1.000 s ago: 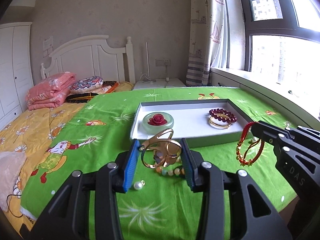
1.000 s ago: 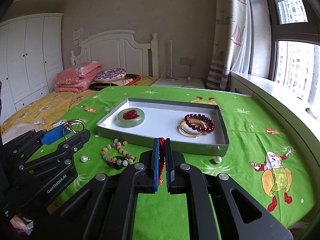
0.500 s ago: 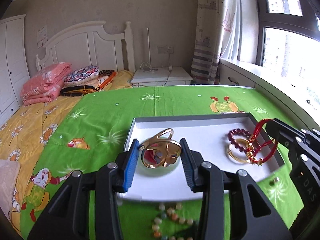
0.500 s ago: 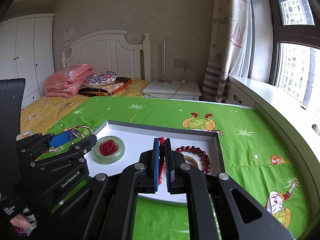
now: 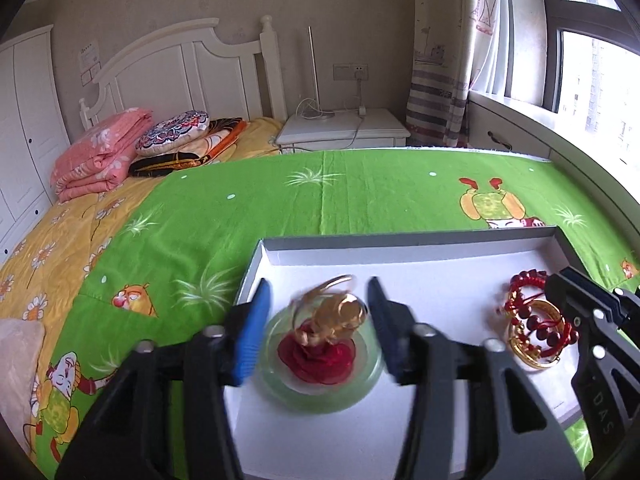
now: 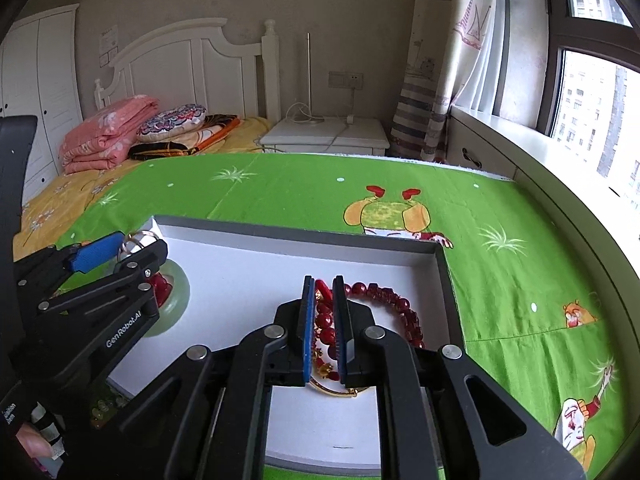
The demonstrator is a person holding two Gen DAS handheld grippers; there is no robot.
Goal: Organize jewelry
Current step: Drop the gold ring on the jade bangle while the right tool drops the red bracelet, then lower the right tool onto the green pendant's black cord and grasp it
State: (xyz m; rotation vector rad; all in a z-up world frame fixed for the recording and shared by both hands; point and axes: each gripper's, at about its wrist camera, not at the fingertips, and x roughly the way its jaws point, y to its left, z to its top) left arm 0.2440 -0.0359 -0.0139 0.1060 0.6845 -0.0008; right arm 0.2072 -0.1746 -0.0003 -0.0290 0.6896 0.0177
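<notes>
A grey-rimmed white tray [image 5: 400, 240] [image 6: 300, 236] lies on the green sheet. My left gripper [image 5: 318, 320] [image 6: 120, 252] is open over the tray's left end. A blurred gold bangle [image 5: 332, 312] sits loose between its pads, on the pale green disc with a red rose [image 5: 320, 384] [image 6: 176, 292]. My right gripper [image 6: 323, 300] [image 5: 560, 288] is low over the tray's right end, pads a narrow gap apart with the red cord bracelet [image 6: 322, 292] [image 5: 524, 280] between them. The cord drapes onto a dark red bead bracelet [image 6: 392, 300] [image 5: 536, 324] and a second gold bangle [image 5: 532, 360].
A multicoloured bead bracelet [image 6: 100, 412] lies on the green sheet [image 5: 360, 196] just in front of the tray. Folded pink bedding [image 5: 100, 152] and cushions sit by the headboard. A white nightstand [image 5: 344, 128] and a window ledge [image 6: 540, 168] bound the far side and the right.
Both grippers moved forward and down over the tray. The left gripper opened and let go of the gold bangle above the green disc. The red cord bracelet now rests on the bead bracelet.
</notes>
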